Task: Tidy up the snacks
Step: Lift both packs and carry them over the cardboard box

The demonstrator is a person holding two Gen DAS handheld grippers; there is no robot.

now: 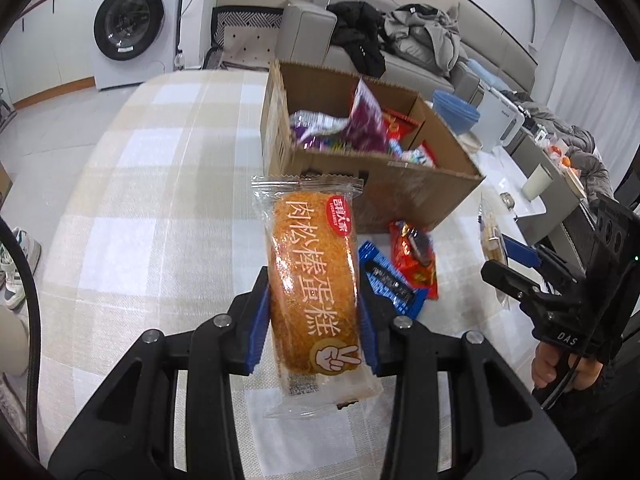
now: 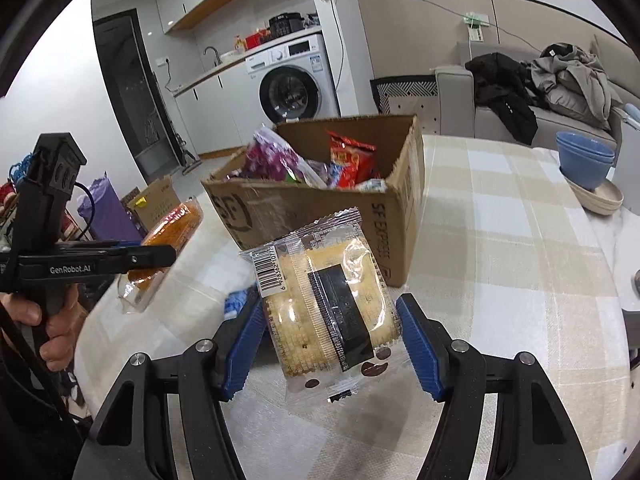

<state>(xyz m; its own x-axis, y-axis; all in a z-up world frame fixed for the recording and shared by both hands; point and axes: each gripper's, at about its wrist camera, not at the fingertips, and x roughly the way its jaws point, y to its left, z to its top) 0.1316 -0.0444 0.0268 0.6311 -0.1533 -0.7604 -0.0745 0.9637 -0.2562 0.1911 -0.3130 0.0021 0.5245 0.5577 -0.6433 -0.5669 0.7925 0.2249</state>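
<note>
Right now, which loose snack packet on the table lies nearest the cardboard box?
The red packet, just below the cardboard box; the blue packet lies farther out, beside the left gripper.

Both shots are bright, with even indoor light and only soft shadows on the tablecloth (image 2: 500, 240) under the tongs. Glare streaks the cake wrapper (image 1: 314, 280) in the left gripper (image 1: 314, 320) and the cracker pack (image 2: 332, 308) between the right gripper's (image 2: 332, 344) pads. Heavy fisheye bending and black corners. Mostly sharp otherwise.
</note>
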